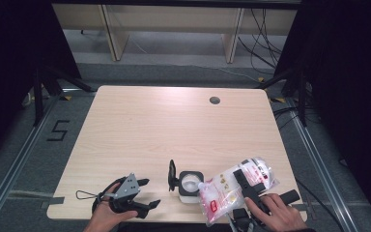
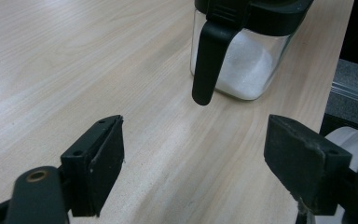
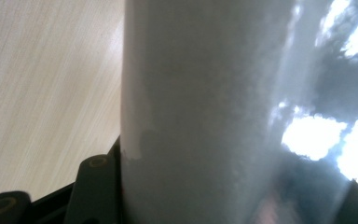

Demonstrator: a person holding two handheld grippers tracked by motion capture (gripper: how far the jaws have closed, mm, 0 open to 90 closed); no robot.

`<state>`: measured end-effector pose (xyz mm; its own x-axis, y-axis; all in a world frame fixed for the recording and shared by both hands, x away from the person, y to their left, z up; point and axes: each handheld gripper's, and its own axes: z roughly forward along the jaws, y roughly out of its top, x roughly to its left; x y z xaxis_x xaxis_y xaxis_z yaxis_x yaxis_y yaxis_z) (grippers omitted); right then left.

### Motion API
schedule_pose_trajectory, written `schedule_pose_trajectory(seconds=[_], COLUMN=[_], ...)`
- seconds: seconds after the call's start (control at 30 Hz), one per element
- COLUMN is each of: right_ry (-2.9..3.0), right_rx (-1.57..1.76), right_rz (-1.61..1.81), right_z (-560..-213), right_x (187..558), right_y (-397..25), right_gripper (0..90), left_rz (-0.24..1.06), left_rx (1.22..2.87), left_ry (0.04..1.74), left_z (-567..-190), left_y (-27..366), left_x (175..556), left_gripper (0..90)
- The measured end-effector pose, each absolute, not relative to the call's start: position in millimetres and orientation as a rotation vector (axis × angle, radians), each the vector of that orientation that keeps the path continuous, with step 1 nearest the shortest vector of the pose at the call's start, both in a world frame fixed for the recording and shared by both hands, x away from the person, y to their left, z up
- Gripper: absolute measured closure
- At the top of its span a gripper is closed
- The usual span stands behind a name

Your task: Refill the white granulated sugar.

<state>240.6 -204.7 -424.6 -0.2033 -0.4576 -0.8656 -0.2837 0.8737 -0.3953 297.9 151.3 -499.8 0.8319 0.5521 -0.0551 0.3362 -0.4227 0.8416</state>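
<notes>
Gripping a clear plastic bag [image 1: 234,186] of white granules, the right gripper [image 1: 249,189] sits at the lower right of the high view, with the person's right hand [image 1: 278,212] behind it at the bottom edge. The bag bears red and white printing and lies tilted, its lower corner reaching toward the open top of a small jar [image 1: 191,182] at the lower centre of the frame. In the right gripper view the bag [image 3: 223,112] rises as a pale, grainy column through the middle and right of the frame; the jaws are closed against it, one black jaw visible at the lower left pressed to the bag's side.

The jar is a clear container with a black collar and a black lid [image 1: 172,175] hinged up on its left side. It stands on the light wooden table [image 1: 174,125] near the front edge. In the left gripper view the jar [image 2: 242,60] occupies the upper centre, partly filled with white granules, with a black tab hanging down in front of its wall.

The left gripper [image 1: 142,195] lies at the lower left of the high view, held by the left hand [image 1: 107,217], just left of the jar and apart from it. Its jaws stand wide open and hold nothing; bare table shows between them in the left gripper view.
</notes>
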Motion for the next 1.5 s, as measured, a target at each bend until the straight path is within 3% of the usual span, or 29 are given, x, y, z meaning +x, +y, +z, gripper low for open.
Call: schedule_pose_trajectory(seconds=[1.5], right_ry=[1.8], right_rx=[-0.561], right_rz=[-0.19], right_z=[-421.9], right_x=[241.0], right_y=[-206.5], right_gripper=[46.0], left_rz=[0.296], left_rx=[2.068], left_ry=[0.643], left_z=[-499.7], left_y=[152.5], left_x=[299.0], left_gripper=[19.8])
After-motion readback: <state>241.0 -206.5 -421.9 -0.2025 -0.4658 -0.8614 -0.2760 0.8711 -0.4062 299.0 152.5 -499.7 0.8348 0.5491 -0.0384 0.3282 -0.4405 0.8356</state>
